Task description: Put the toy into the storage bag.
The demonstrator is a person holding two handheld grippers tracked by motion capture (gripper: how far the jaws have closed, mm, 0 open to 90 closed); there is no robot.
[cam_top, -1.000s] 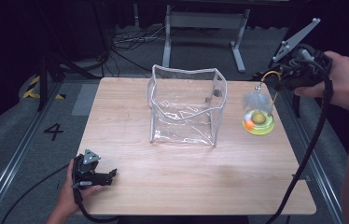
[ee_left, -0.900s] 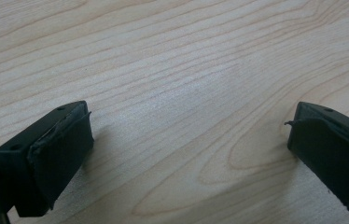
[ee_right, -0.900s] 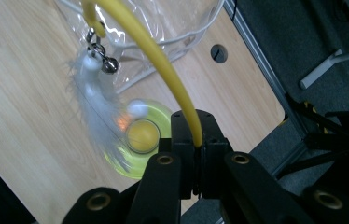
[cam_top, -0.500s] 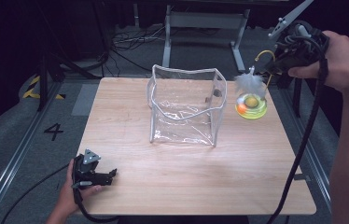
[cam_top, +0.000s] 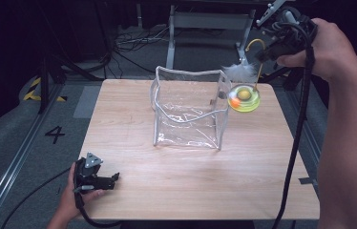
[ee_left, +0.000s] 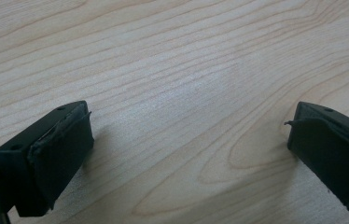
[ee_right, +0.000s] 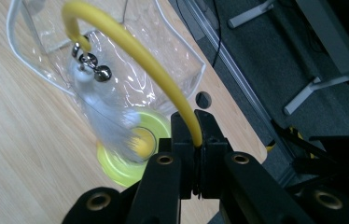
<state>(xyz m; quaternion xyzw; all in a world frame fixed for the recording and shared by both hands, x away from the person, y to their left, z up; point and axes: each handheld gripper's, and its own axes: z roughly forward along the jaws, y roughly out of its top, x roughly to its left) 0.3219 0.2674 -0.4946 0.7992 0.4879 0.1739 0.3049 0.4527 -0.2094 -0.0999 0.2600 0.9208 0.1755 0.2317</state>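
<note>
— What's the right gripper (ee_right: 195, 140) got?
— Its jaws are pinched on a yellow wand (ee_right: 135, 51); a white feather (ee_right: 105, 116) dangles off it above the yellow-green base (cam_top: 244, 101), beside the clear bag (cam_top: 188, 107).
— And the left gripper (ee_left: 186, 140)?
— Low over bare table (ee_left: 172, 56), jaws spread wide, nothing between them.

The left gripper (ee_left: 186, 154) sits low over a pale wooden table (ee_left: 177, 70); its two black padded fingers (ee_left: 51, 154) stand wide apart; bare wood grain lies between them.
</note>
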